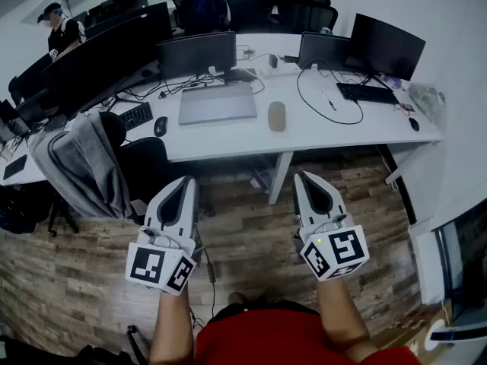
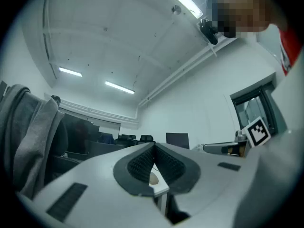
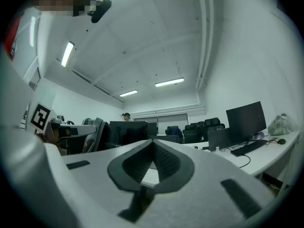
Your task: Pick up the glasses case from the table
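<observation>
Pressed together with nothing between: jaws of the left gripper (image 1: 185, 181) and of the right gripper (image 1: 304, 175). Held side by side above the wood floor (image 1: 243, 219), pointing toward the white table (image 1: 319, 131), well short of it. Farther out, lying on the table just right of a closed laptop (image 1: 218, 103): the tan glasses case (image 1: 277, 116), untouched.

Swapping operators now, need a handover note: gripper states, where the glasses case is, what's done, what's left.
Left gripper: shut, empty.
Right gripper: shut, empty.
Both are held over the floor, short of the white desk.
Glasses case: lying on the desk, right of the closed laptop, untouched.
Done: nothing yet.
Left: reach in, open a gripper, close on the case and lift it.
</observation>
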A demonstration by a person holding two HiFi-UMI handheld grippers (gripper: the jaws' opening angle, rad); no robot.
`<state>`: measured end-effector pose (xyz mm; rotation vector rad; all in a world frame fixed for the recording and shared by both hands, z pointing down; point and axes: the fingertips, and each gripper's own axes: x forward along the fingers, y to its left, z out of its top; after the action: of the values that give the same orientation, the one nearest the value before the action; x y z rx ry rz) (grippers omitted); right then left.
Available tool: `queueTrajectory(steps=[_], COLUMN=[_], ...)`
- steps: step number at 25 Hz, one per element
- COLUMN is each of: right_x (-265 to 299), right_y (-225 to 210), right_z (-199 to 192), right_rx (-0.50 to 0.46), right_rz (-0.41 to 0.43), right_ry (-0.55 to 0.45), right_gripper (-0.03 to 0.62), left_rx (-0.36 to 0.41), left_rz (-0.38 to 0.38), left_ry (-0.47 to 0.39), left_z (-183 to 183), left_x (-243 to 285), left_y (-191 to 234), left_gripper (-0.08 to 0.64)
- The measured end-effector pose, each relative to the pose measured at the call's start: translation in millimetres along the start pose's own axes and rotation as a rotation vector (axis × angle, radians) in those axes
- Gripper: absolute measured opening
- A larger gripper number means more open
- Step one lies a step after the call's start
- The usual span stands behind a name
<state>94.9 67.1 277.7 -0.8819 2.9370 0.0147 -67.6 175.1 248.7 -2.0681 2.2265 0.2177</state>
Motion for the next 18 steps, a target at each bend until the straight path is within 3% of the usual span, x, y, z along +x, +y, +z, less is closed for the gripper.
queueTrajectory(steps=[9,18], right_x=[29,53], right_y=[21,17], right_z=[-3,-32], right_rx=[0.013,-0.041], right_rz=[-0.009,-0.081], right_ry=[-0.01,0.079], right_gripper=[0.005,0.008], left_rx=[-0.01,-0.073], left_rz=[-0.039,-0.072], left_ry=[0.003,-0.006], left_z=[-9,-30], left_x=[8,24], left_y=[31,50], left_gripper=[0.011,0.011])
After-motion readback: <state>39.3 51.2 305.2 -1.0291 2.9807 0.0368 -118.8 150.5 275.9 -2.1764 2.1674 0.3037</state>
